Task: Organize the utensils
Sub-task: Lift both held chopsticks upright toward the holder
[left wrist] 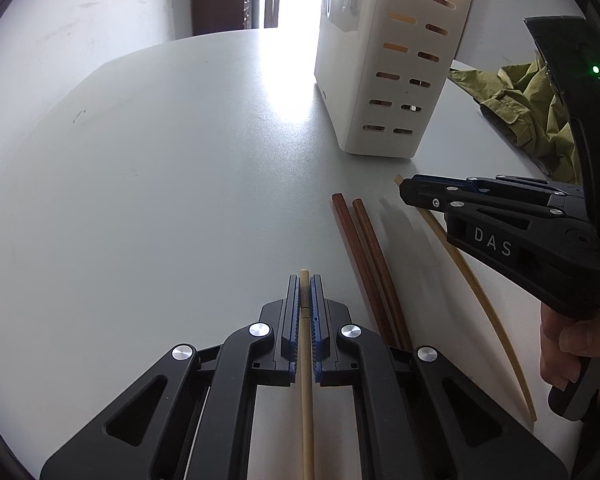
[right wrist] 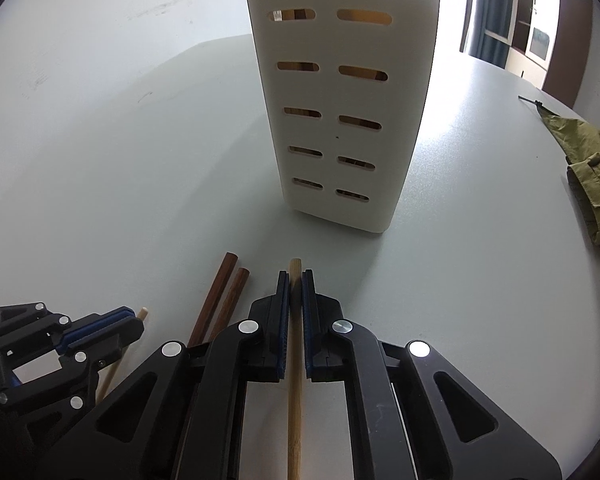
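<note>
Black fingers with blue pads are closest to us, and the left gripper (left wrist: pixel 305 292) is pinching a thin pale bamboo chopstick (left wrist: pixel 307 380) near its top end. The stick is running straight back between the jaws, and its tip is poking out just past them. Beside it, the right gripper (right wrist: pixel 295 284) is pinching a second pale bamboo chopstick (right wrist: pixel 295 380) in the same way. Both sets of jaws are closed tight on their sticks. It is hard to tell if the sticks are lifting off the grey round table (left wrist: pixel 160 184) yet.

Two dark brown wooden chopsticks (left wrist: pixel 370 264) are lying side by side in the gap between the two grippers, touching each other. Nobody is holding those.

Ahead of both jaws, a tall white plastic holder with slots in its sides (right wrist: pixel 340 100) is standing upright. Some sticks are already showing through the slots. A crumpled green cloth (left wrist: pixel 528 104) is lying off to the right, well away.

To do this step well, the person holding the grippers should probably be lifting both sticks slowly, keeping the squeeze firm so they are not slipping. Then each stick should be tipping upright over the holder's open top, without bumping its wall or knocking it over.
</note>
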Demonstrator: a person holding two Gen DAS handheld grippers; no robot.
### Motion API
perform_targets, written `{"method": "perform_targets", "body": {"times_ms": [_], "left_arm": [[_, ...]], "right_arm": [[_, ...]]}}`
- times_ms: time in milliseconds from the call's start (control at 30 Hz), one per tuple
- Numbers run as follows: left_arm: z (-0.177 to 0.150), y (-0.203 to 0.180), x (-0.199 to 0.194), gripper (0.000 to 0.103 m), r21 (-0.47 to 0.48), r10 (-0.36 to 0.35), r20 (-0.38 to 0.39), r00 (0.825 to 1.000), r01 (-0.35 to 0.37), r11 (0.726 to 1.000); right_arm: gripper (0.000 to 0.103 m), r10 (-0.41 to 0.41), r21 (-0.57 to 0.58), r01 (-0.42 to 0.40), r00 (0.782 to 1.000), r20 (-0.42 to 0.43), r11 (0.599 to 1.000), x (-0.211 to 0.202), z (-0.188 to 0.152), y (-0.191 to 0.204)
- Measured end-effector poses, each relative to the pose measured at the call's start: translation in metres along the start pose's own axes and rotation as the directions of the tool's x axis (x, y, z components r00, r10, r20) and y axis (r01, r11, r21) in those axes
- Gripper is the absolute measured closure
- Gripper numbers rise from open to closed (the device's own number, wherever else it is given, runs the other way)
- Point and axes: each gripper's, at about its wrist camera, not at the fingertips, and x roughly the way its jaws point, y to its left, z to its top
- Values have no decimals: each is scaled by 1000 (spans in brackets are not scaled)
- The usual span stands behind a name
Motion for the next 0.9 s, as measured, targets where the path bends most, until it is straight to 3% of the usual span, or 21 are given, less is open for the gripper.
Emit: {"method": "perform_targets", "body": {"times_ms": [400, 633, 900], "left_arm": [[22, -9, -51, 99, 23, -15, 167, 986, 11, 1000], [43, -22, -86, 99, 60, -26, 274, 961, 9, 998], [63, -39, -117, 99, 88, -48, 377, 925, 16, 996]], "right_arm": [[96, 29, 6, -30, 985, 170, 1000, -55, 14, -4], [96, 22, -11, -20, 966, 258, 1000, -87, 21, -6], [96, 23, -16, -18, 927, 375, 1000, -127, 24, -8]]}}
